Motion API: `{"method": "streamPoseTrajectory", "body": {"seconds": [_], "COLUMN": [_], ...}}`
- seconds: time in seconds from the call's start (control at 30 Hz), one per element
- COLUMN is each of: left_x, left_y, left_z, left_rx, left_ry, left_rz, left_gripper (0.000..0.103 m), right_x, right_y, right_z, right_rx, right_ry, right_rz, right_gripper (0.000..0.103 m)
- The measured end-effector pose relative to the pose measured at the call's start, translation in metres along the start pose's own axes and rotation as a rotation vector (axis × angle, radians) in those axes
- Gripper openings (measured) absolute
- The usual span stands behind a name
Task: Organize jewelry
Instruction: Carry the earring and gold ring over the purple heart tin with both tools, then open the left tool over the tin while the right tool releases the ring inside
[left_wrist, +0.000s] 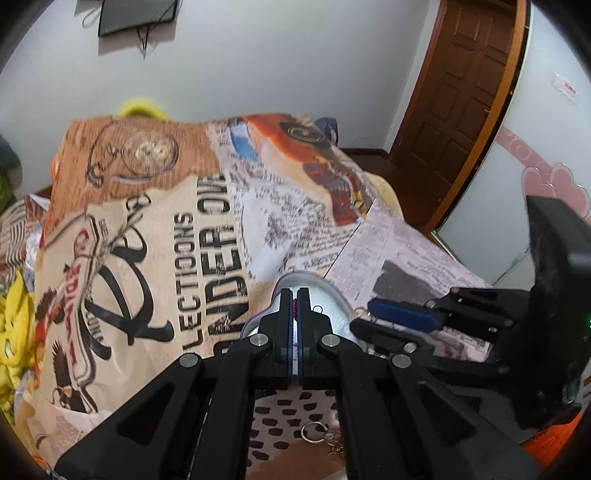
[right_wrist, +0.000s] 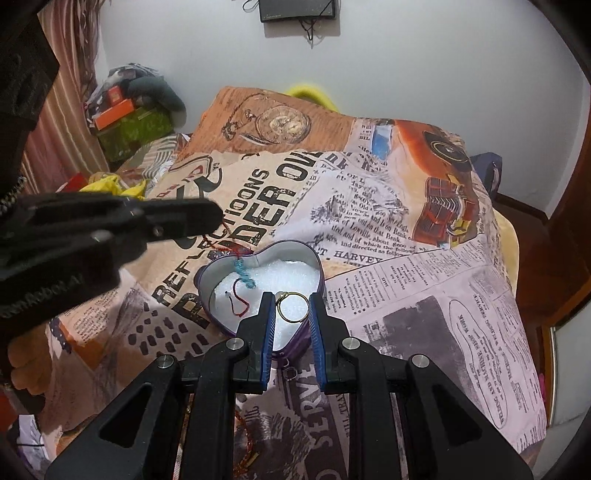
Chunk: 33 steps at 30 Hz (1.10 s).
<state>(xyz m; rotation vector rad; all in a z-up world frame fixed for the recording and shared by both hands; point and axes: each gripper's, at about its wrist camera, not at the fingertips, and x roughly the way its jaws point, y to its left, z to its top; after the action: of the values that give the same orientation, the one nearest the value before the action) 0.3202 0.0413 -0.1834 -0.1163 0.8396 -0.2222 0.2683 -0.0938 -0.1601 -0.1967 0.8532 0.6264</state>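
Dangling from the left hand-held gripper (left_wrist: 294, 304), a red cord (right_wrist: 236, 254), apparently pinched, enters the heart tin (right_wrist: 258, 254).

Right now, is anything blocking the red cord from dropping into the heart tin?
Nothing visible. The red cord hangs from the left gripper straight into the open heart tin; the gold ring lies off to one side.

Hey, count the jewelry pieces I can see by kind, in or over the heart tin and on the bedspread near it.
Red cord bracelet with blue beads, dangling into the heart tin: 1
Gold ring: 1
Small loose rings: 2
Total: 4
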Motion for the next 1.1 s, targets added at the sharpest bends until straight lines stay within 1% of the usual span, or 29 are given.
{"method": "streamPoseTrajectory", "body": {"seconds": [0.17,0.3,0.5,0.8,0.87,1.0,1.1], "left_x": [0.012,0.015,0.018,0.01,0.009,0.004,0.0], "left_y": [0.008,0.012,0.015,0.006,0.006,0.009,0.01], "left_z": [-0.009,-0.014,-0.015,-0.019,-0.02,-0.021,-0.023], "left_rx": [-0.012,-0.023,-0.024,0.033,0.033,0.017,0.012], "left_ry": [0.046,0.063,0.064,0.062,0.065,0.066,0.066], "left_rz": [0.009,0.016,0.037,0.053,0.058,0.069,0.078], "left_gripper": [0.0,0.0,0.0,0.001,0.002,0.007,0.008], "right_x": [0.005,0.011,0.014,0.02,0.02,0.018,0.016], "right_y": [0.004,0.006,0.008,0.014,0.014,0.016,0.018], "right_z": [0.001,0.002,0.003,0.004,0.004,0.005,0.004], "right_rx": [-0.013,-0.023,-0.036,-0.06,-0.061,-0.067,-0.071], "right_ry": [0.015,0.031,0.042,0.064,0.066,0.071,0.077], "right_rz": [0.003,0.004,0.004,0.002,0.0,-0.002,-0.011], "right_gripper": [0.016,0.016,0.016,0.016,0.016,0.016,0.017]}}
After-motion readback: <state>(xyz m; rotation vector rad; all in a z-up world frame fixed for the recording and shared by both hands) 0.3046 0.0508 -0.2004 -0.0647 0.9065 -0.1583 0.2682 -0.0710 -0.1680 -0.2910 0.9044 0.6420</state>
